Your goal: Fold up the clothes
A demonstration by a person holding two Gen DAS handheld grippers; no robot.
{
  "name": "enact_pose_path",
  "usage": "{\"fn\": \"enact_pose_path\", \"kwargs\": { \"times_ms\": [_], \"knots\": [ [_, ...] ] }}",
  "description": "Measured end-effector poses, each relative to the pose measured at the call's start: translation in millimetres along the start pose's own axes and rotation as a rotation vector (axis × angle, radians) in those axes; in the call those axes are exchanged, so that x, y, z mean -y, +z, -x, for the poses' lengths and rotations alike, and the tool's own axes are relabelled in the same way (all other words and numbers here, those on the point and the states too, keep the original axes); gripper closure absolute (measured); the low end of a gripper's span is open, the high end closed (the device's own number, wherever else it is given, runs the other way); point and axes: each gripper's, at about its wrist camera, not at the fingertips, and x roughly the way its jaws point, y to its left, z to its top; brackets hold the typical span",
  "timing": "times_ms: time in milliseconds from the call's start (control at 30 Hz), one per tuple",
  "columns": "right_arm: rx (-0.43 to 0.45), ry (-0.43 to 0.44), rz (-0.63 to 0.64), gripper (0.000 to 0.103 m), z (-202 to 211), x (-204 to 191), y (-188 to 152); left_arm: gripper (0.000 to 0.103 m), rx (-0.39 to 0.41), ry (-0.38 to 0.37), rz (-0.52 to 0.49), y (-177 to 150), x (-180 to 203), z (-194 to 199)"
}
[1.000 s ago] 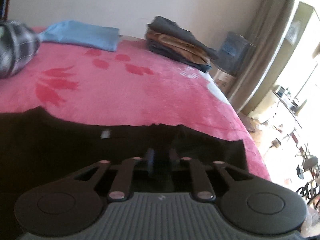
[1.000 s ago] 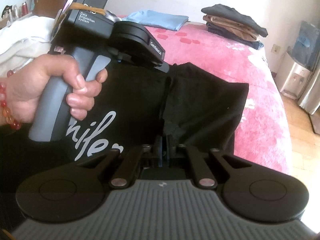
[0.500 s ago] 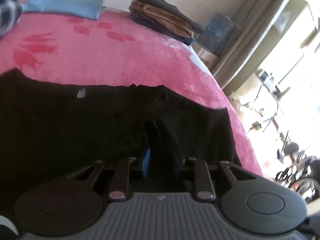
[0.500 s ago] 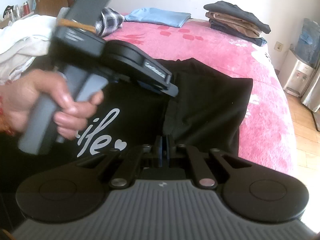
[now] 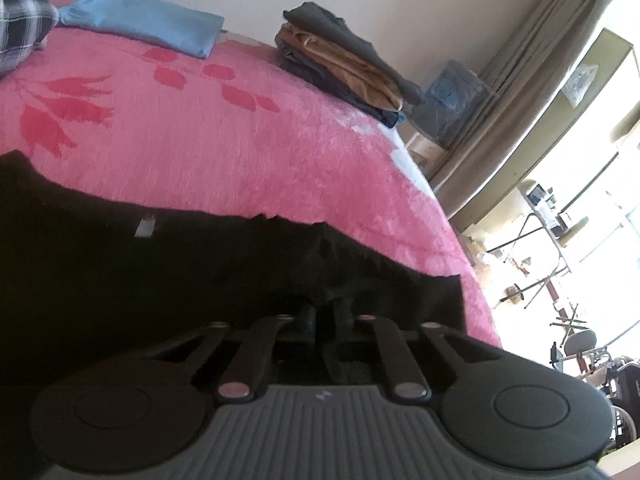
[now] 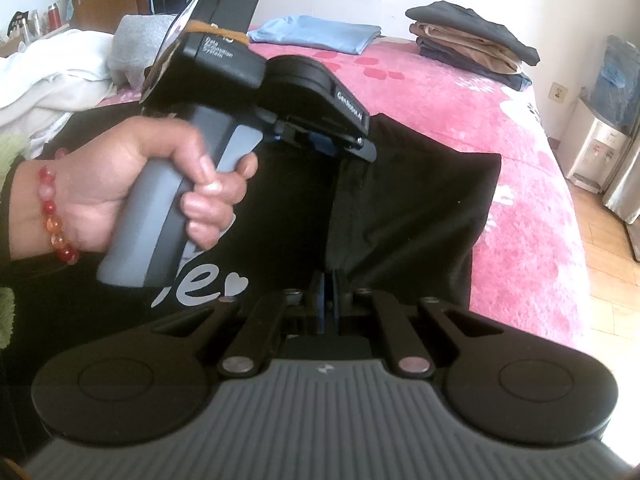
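We pinch the black shirt (image 6: 416, 200) in both clenched grippers, left gripper (image 5: 325, 312) and right gripper (image 6: 329, 292), its fold between their fingers.

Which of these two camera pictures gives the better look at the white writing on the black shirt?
The right wrist view: the white lettering with a small heart shows on the black shirt, partly behind the hand. The left wrist view shows only plain black cloth and a small tag.

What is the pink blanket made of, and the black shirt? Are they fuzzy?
The pink blanket looks like plush fleece: its surface shows a long, fuzzy nap with a slight sheen, so yes, fuzzy. The black shirt looks like a soft matte knit, perhaps cotton, flat rather than fuzzy; it drapes in loose folds and carries smooth white printed lettering. The exact fibres cannot be told.
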Motion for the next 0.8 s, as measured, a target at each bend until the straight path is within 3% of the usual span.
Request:
{"fn": "enact_pose_path", "kwargs": {
  "times_ms": [333, 800],
  "knots": [
    [0.035, 0.007, 0.005, 0.101, 13, -2, 2, 0.099, 0.082, -0.001, -0.006, 9, 2, 33],
    [-0.01, 0.04, 0.051, 0.101, 4, -17, 2, 0.099, 0.071, 0.108, 0.022, -9, -24, 38]
  ]
}}
